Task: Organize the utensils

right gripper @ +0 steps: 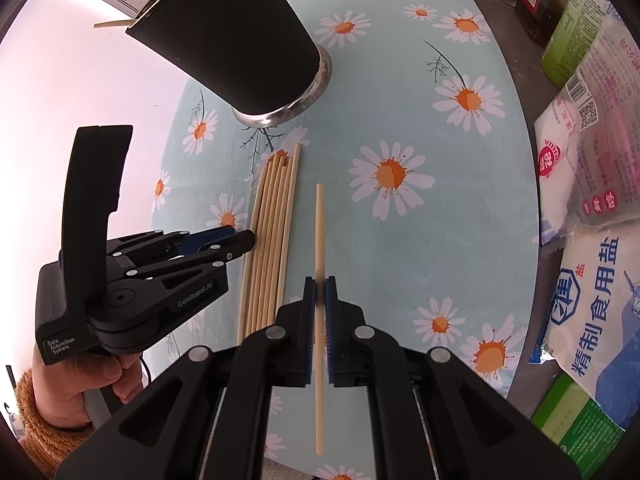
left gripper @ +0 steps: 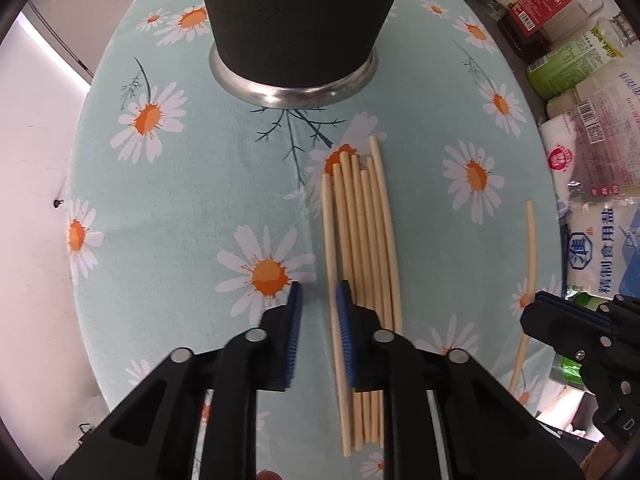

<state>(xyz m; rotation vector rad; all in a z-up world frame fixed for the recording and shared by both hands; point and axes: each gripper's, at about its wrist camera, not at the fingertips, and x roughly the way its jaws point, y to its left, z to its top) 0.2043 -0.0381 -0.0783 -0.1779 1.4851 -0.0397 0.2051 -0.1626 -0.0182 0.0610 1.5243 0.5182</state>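
A light blue tablecloth (left gripper: 192, 184) with white and orange daisies covers the table. At the right edge stand bottles (left gripper: 532, 4) and lie salt bags (right gripper: 596, 304). A bright white wall (left gripper: 36, 168) is on the left.

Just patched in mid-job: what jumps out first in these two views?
The right tongs pinch a single chopstick above the daisy-print tablecloth. Left of it lies a bundle of chopsticks, with the left tongs at its left edge. Behind them stands a tall black holder with a metal base.

A daisy-print table (left gripper: 168, 208) carries everything. A black holder (left gripper: 296, 28) stands far; a chopstick bundle (left gripper: 360, 240) lies nearer.
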